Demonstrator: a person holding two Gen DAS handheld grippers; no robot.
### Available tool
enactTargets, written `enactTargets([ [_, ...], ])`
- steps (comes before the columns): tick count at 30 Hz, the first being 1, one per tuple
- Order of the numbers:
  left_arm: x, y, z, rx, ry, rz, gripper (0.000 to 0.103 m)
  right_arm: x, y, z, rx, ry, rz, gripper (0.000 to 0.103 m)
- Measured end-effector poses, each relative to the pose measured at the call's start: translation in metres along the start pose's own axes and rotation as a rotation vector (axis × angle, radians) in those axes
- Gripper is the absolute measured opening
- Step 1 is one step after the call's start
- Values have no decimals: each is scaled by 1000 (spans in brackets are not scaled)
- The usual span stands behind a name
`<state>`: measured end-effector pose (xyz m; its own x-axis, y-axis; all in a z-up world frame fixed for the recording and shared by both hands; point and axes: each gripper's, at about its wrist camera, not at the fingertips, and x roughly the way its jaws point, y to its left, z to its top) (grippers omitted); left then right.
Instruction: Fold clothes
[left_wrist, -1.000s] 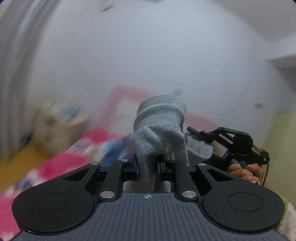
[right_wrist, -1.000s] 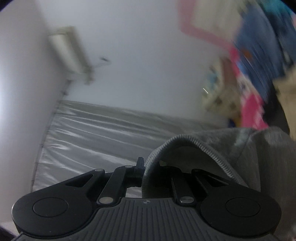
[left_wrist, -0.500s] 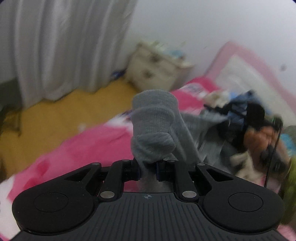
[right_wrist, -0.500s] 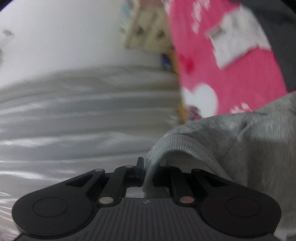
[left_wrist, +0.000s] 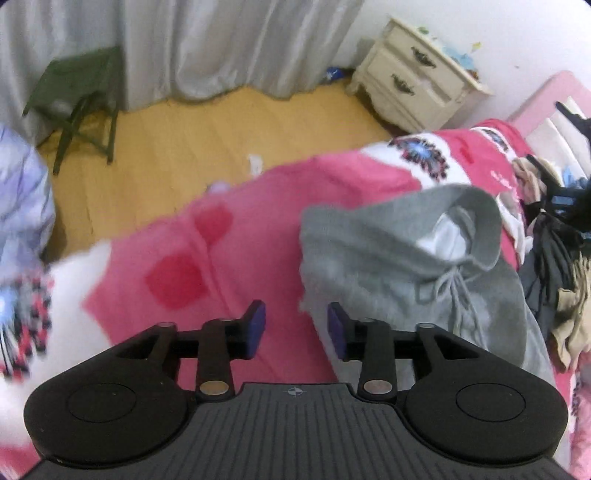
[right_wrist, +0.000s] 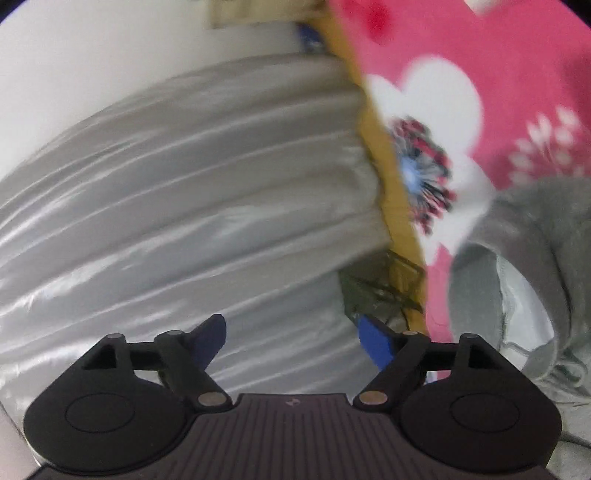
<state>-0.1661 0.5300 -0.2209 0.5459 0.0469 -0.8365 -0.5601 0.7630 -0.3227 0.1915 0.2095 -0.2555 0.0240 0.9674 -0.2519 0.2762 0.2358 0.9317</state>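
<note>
Grey sweatpants (left_wrist: 402, 258) with a drawstring waistband lie crumpled on the pink flowered bedspread (left_wrist: 229, 258). My left gripper (left_wrist: 296, 326) is open and empty, just left of the pants' near edge. The pants also show at the right edge of the right wrist view (right_wrist: 532, 266). My right gripper (right_wrist: 295, 341) is open wide and empty, left of the pants, pointing toward the grey curtain (right_wrist: 177, 221).
A pile of dark and tan clothes (left_wrist: 557, 266) lies at the right on the bed. A cream nightstand (left_wrist: 413, 85), a green stool (left_wrist: 81, 96) and the wooden floor (left_wrist: 184, 147) lie beyond the bed edge. A lilac cloth (left_wrist: 22, 206) is at the left.
Both grippers held the grey pants up in the air; both have opened and let go. The pants now lie on the bedspread, and both cameras have tilted down.
</note>
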Motion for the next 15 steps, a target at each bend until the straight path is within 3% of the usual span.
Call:
enactTargets([
  [2,21,-6,14,53,0,3,55,-13,13,-9,-201,-53,-254,82],
  [4,45,-11,26,75,51,-1,58,-7,9,-18,-353,-52,-544,74],
  [6,70,-14,38,64,109,-3,58,13,-8,-24,-436,1,-781,52],
  [8,77,-19,43,71,126,10,58,35,-21,-26,-468,40,-867,39],
  [11,90,-28,46,111,145,55,54,71,-28,-30,-527,64,-936,36],
  [13,95,-36,43,148,144,91,43,91,-29,-31,-601,86,-1031,19],
  [15,97,-42,38,175,137,114,33,94,-27,-31,-610,78,-1054,12],
])
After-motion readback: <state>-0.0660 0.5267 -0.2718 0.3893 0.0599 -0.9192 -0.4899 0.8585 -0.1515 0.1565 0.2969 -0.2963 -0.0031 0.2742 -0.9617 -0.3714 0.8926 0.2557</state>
